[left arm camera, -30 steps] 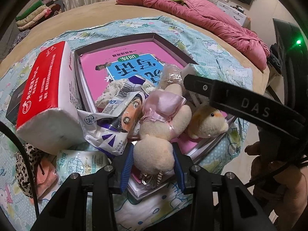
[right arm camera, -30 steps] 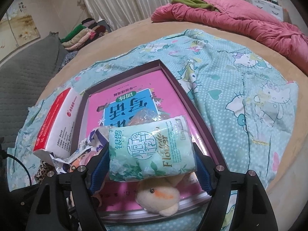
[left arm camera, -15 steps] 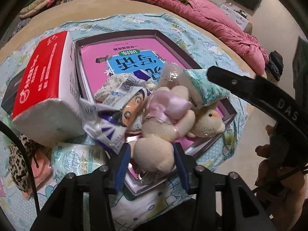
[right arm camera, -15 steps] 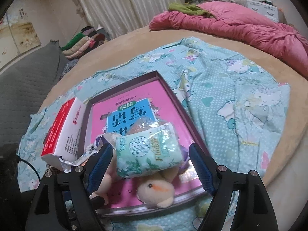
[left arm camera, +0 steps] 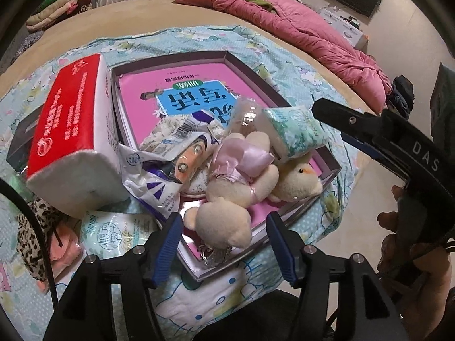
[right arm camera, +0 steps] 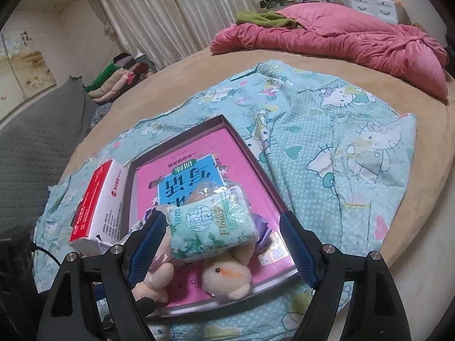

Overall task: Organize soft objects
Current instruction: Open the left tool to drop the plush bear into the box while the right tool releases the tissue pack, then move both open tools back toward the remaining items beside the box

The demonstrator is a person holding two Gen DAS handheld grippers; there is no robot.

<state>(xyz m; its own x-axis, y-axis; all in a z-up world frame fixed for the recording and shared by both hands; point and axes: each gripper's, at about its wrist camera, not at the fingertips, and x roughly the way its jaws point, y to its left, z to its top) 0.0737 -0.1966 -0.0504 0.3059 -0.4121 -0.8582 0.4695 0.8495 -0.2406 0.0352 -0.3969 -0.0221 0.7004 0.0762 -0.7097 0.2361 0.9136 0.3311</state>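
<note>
Cream bear [left arm camera: 227, 199] lies at tray [left arm camera: 327, 176] near edge, long axis toward left gripper [left arm camera: 221, 244]; jaws just opened, spread clear either side of bear. Right gripper [right arm camera: 224, 244] spread around tissue pack [right arm camera: 210, 227], apparently not touching.

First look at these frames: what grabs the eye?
The heap of soft things in the near end of the pink-lined tray: a cream plush bear between the open left tongs, a chick plush and a green tissue pack between the open right tongs. A red-and-white tissue pack leans against the tray's left wall.
</note>
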